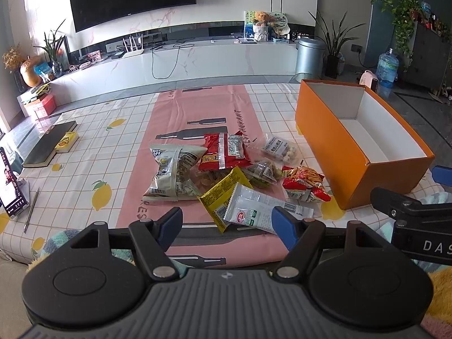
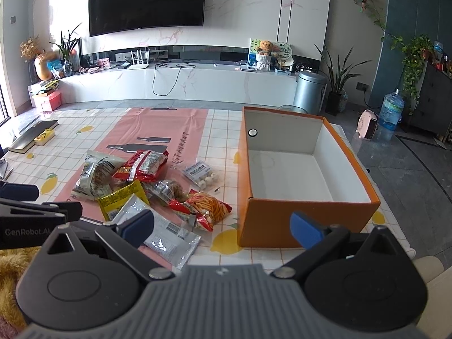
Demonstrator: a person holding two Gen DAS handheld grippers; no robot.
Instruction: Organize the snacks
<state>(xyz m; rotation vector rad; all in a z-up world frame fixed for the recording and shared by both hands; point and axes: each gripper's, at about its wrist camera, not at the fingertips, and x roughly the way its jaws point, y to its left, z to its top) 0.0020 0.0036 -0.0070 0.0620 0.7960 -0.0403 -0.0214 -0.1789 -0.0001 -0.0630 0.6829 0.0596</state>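
Nearest the cameras, both tools hang low over the near edge of the table with nothing in them. The left gripper (image 1: pixel 226 220) has its jaws spread wide, and the right gripper (image 2: pixel 223 226) likewise stands wide apart and empty.

Just beyond the left gripper, at its 12 o'clock, lies the white flat packet (image 1: pixel 262 212), overlapping the yellow packet (image 1: pixel 223 195); in the right wrist view the same white packet sits at about 10 o'clock. It is the closest snack and lies flat, so a good first pick, I judge, is to come down on its free near edge rather than its middle, pinching the film so the yellow one beneath is not dragged along.

Further out, the heap spreads on the pink runner (image 1: pixel 180 113): a silver-grey bag (image 1: pixel 172 172) at 11 o'clock, a red bag (image 1: pixel 223 152) behind it, an orange-stick snack bag (image 1: pixel 305 183) at 1 o'clock, and a clear pouch of white balls (image 1: pixel 279 148) beyond. The puffy bags probably want a gentle squeeze at a seam.

The orange box (image 2: pixel 282 217) stands open and empty at the right gripper's 12 to 1 o'clock, just beside the orange-stick bag. The right tool is better placed for carrying; lift each pack clear of the near wall before letting go. Nothing is boxed yet.
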